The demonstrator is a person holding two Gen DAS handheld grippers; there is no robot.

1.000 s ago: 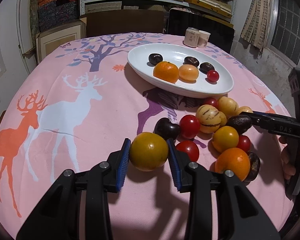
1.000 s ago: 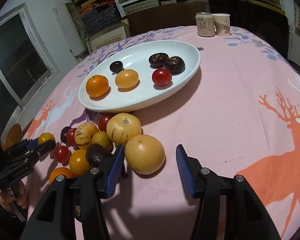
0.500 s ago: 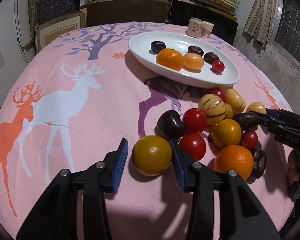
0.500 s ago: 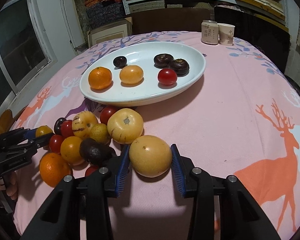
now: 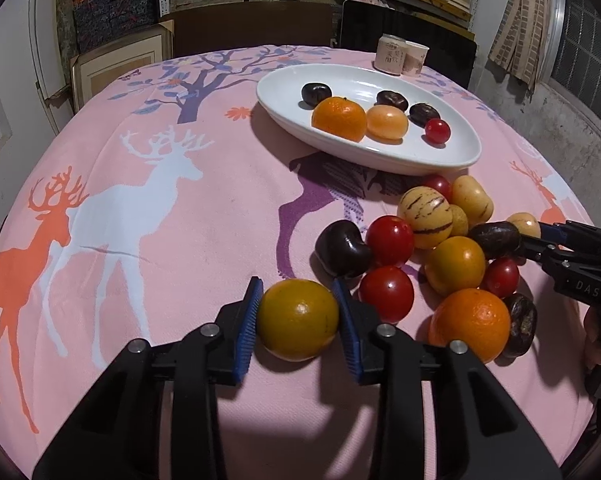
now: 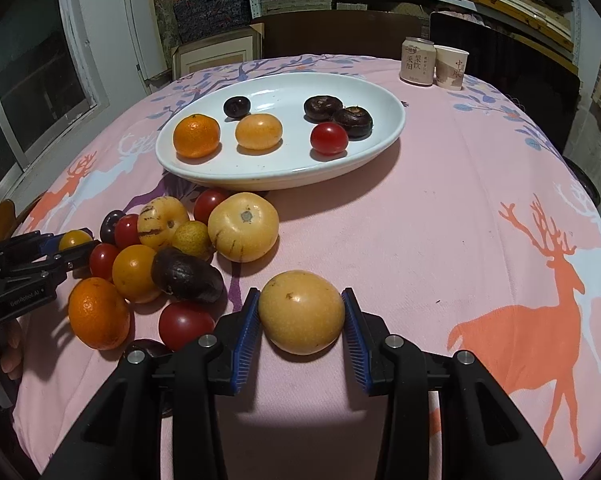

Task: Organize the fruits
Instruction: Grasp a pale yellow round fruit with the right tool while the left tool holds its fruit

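The left hand-held gripper [image 5: 298, 320] is closing, its blue pads against a round yellow-green citrus fruit [image 5: 297, 319] on the pink deer-print bench [image 5: 140, 240]. The right hand-held gripper [image 6: 300, 322] is clamped on a smooth tan round fruit [image 6: 301, 312]. Just beyond lies a loose fruit pile [image 6: 160, 248]; farther off, a white oval ceramic dish [image 6: 380, 144] holds six fruits.
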